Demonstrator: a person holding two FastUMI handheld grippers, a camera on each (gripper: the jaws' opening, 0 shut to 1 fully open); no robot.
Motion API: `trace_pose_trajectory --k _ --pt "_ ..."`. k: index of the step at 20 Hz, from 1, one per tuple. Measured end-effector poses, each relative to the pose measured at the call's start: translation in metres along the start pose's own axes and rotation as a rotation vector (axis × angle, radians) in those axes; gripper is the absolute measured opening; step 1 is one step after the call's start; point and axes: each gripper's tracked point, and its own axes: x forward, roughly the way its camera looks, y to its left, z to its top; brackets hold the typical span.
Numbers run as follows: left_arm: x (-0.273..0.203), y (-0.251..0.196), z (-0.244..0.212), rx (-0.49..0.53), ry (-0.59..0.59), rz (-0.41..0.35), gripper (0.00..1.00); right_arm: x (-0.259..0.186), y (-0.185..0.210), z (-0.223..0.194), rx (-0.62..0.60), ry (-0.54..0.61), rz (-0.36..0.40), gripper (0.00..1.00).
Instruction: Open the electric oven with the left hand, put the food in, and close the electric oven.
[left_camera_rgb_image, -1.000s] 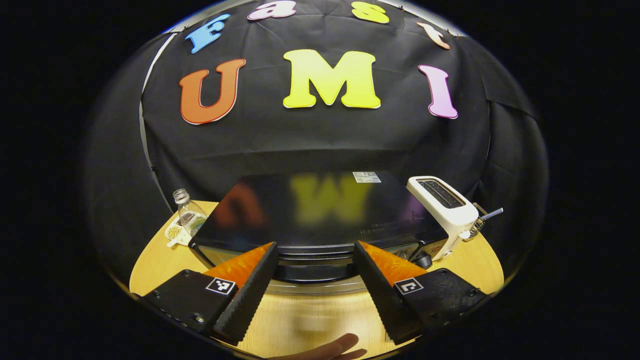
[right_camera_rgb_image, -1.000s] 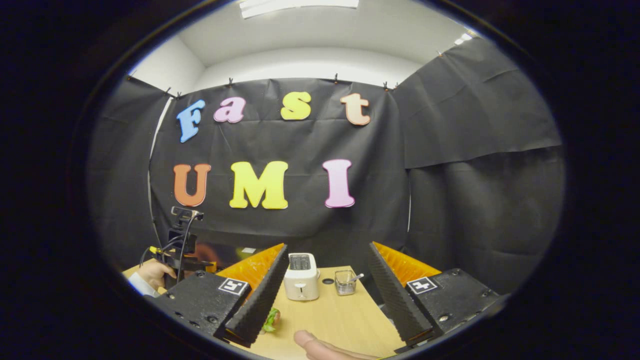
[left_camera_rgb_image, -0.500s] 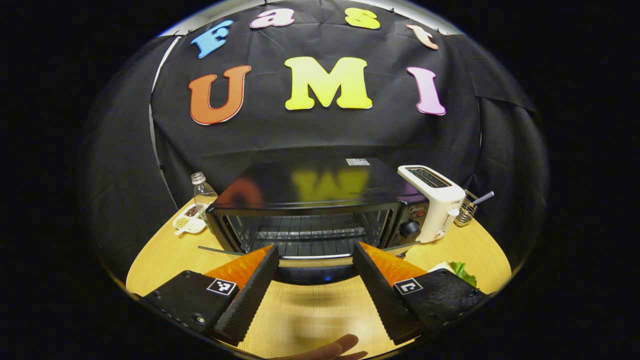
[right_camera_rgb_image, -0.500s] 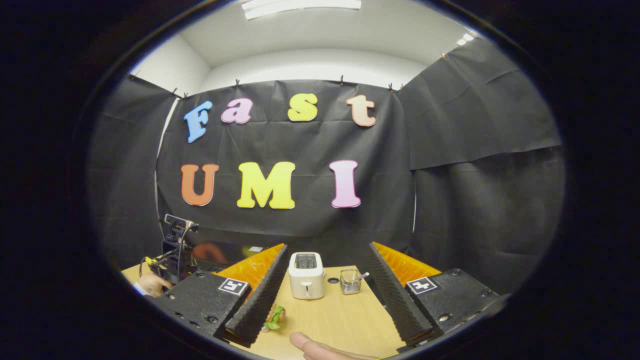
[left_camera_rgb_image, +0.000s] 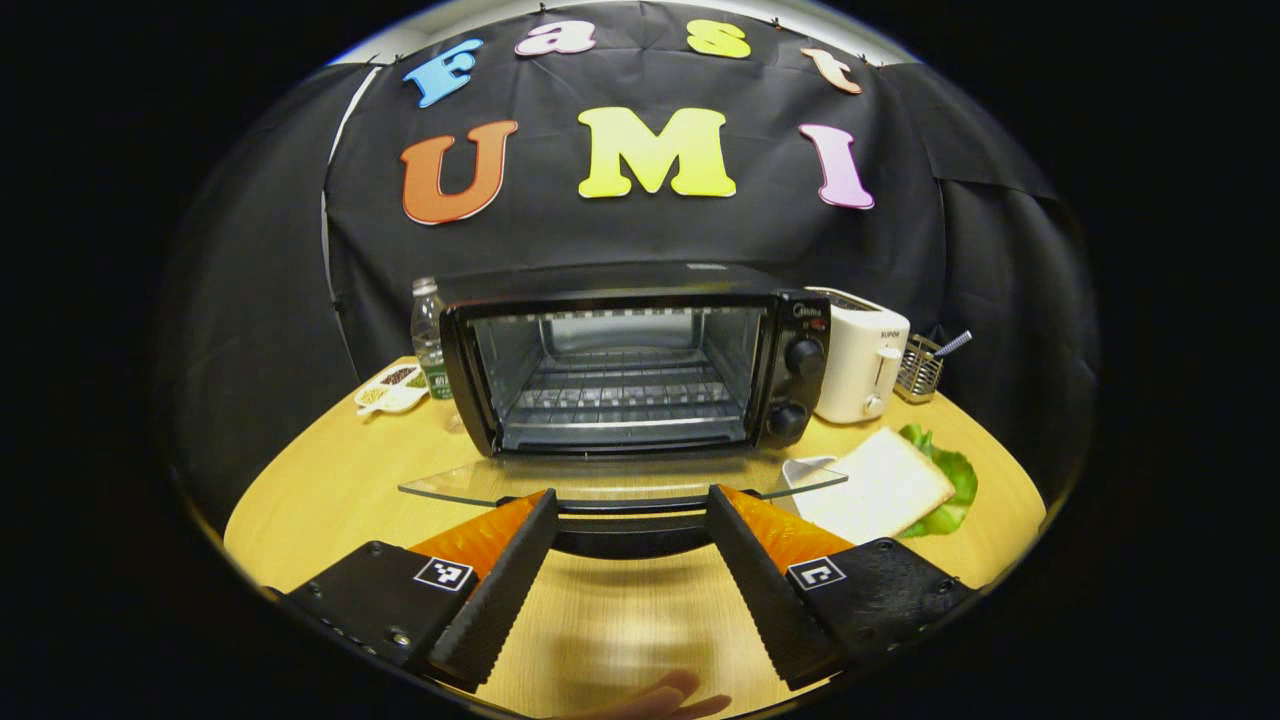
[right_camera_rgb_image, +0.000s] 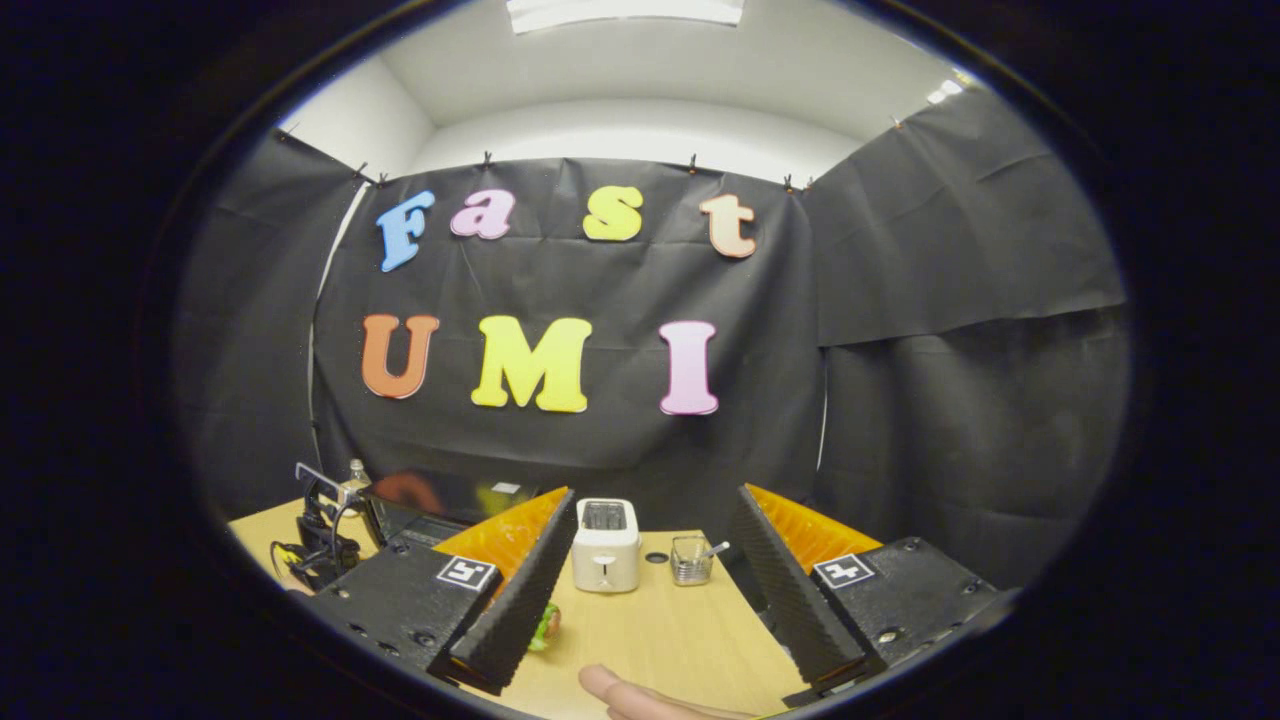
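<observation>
I see the electric oven (left_camera_rgb_image: 640, 365) standing on the wooden table (left_camera_rgb_image: 330, 480), and its glass door (left_camera_rgb_image: 620, 482) is folded down flat in front of the wire rack (left_camera_rgb_image: 625, 390). The door handle (left_camera_rgb_image: 630, 525) lies between the fingers of my left gripper (left_camera_rgb_image: 630, 515), which are spread wide and do not press on it. The food, a slice of bread (left_camera_rgb_image: 880, 485) on a lettuce leaf (left_camera_rgb_image: 945, 480), lies on the table just to the right of the door, in front of the white toaster (left_camera_rgb_image: 860, 365). My right gripper (right_camera_rgb_image: 650, 530) is also wide and holds nothing; beyond it stand the toaster (right_camera_rgb_image: 605, 545) and a small wire basket (right_camera_rgb_image: 690, 560).
</observation>
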Motion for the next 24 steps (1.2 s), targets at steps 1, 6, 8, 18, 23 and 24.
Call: trace_pose_trajectory --k 1,6,8,18,23,24 --pt "0.0 0.0 -0.011 -0.006 0.011 0.0 0.99 -0.001 0.0 -0.001 0.004 0.002 0.003 0.9" --pt "0.007 -0.008 -0.051 -0.022 0.077 0.0 0.94 0.0 -0.004 -0.01 0.009 0.008 -0.019 1.0" --pt "0.013 -0.009 -0.072 -0.047 0.123 0.0 0.94 0.002 -0.001 -0.02 0.002 0.03 -0.019 1.0" --pt "-0.037 0.002 0.006 -0.082 -0.072 -0.026 0.94 0.031 0.008 -0.056 0.013 0.165 0.018 0.91" --pt "-0.103 0.013 0.09 -0.095 -0.28 -0.034 0.93 0.07 0.026 -0.101 0.053 0.326 0.1 1.0" --pt "-0.116 0.014 0.105 -0.102 -0.316 -0.043 0.93 0.079 0.032 -0.112 0.055 0.363 0.124 0.91"
